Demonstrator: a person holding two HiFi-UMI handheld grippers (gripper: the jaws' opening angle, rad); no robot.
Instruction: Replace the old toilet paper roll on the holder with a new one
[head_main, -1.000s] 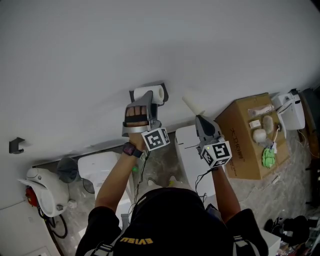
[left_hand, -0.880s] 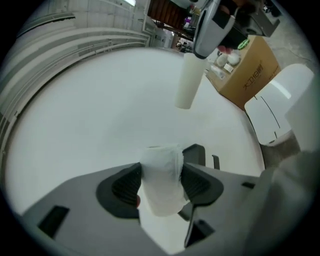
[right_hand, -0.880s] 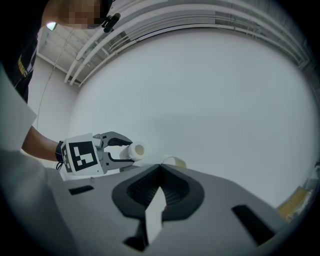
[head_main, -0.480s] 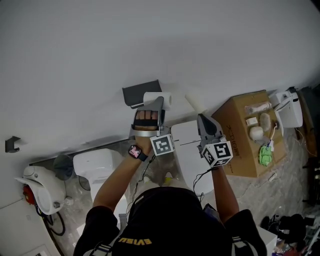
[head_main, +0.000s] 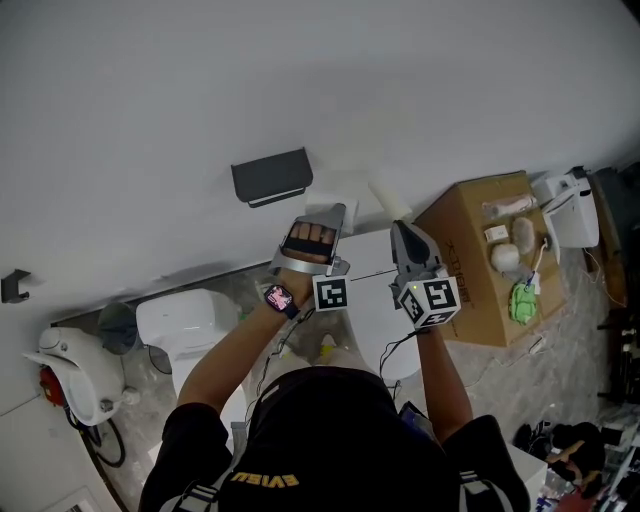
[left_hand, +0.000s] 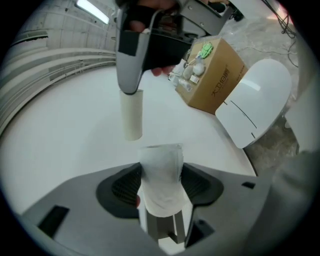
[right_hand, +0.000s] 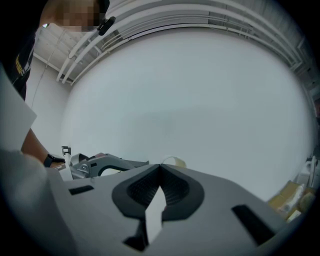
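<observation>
The dark grey holder (head_main: 270, 177) on the white wall stands bare. Just to its lower right, my left gripper (head_main: 328, 208) is shut on a white toilet paper roll (head_main: 331, 188). In the left gripper view the roll (left_hand: 160, 157) stands upright between the pads of that gripper (left_hand: 160, 187). My right gripper (head_main: 399, 227) is shut on the wall of a bare cardboard tube (head_main: 385, 197), which points up toward the wall. The left gripper view shows that tube (left_hand: 132, 115) hanging from the right gripper (left_hand: 131, 60). In the right gripper view only the tube's rim (right_hand: 173, 160) shows above the shut jaws (right_hand: 160, 170).
A cardboard box (head_main: 478, 275) with small items on top stands at the right, with a white appliance (head_main: 566, 210) beyond it. A white toilet lid (head_main: 372, 300) lies below the grippers. A toilet (head_main: 180, 320) and a white unit (head_main: 70, 375) are at the left.
My left gripper has carried the white roll away from the holder, down and to the right, and the holder is now bare. The right gripper with the tube has shifted only slightly.
</observation>
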